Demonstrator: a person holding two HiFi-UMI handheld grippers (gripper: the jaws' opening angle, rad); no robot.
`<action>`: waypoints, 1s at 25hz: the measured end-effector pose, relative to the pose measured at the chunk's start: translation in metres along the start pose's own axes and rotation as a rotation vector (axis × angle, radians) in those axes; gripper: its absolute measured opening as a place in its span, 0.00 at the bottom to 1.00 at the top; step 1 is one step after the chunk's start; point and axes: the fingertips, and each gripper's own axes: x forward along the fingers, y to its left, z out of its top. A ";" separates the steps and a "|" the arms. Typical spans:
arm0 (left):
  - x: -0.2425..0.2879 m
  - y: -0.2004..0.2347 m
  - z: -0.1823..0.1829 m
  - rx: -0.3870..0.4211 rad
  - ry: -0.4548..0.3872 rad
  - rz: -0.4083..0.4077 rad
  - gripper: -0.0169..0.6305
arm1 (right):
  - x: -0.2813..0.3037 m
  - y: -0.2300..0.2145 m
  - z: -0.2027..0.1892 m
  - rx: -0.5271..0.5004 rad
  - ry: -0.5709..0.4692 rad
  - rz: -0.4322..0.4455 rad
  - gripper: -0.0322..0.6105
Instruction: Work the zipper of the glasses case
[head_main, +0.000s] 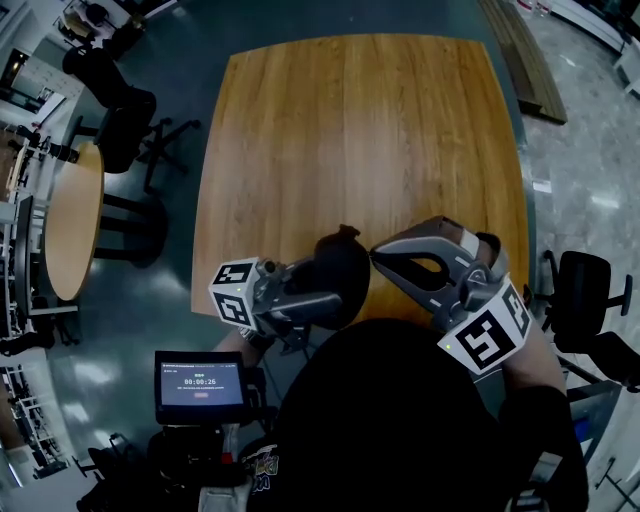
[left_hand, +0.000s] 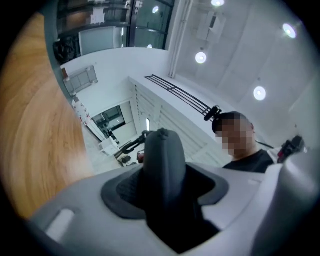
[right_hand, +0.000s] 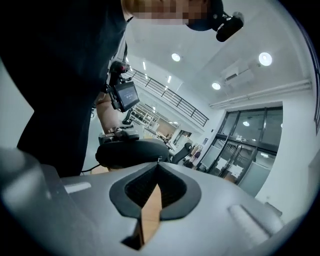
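Right gripper (right_hand: 159, 162) fingers (right_hand: 135, 195) pinch zipper pull (right_hand: 159, 159), too small in head view.

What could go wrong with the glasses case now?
The right gripper is shut at its very tips, seemingly on the tiny zipper pull; that could slip out. The left gripper holds the glasses case near the table edge, so a hard tug might yank it loose and onto the floor.
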 end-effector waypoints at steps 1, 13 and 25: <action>0.001 0.001 0.001 0.016 -0.017 0.013 0.41 | 0.000 -0.001 -0.001 -0.013 0.008 -0.007 0.05; -0.003 0.009 0.015 0.090 -0.116 0.064 0.42 | 0.002 0.009 -0.012 -0.206 0.118 0.043 0.05; -0.007 0.029 0.050 -0.014 -0.418 0.093 0.42 | 0.004 0.020 -0.028 -0.104 0.152 0.026 0.05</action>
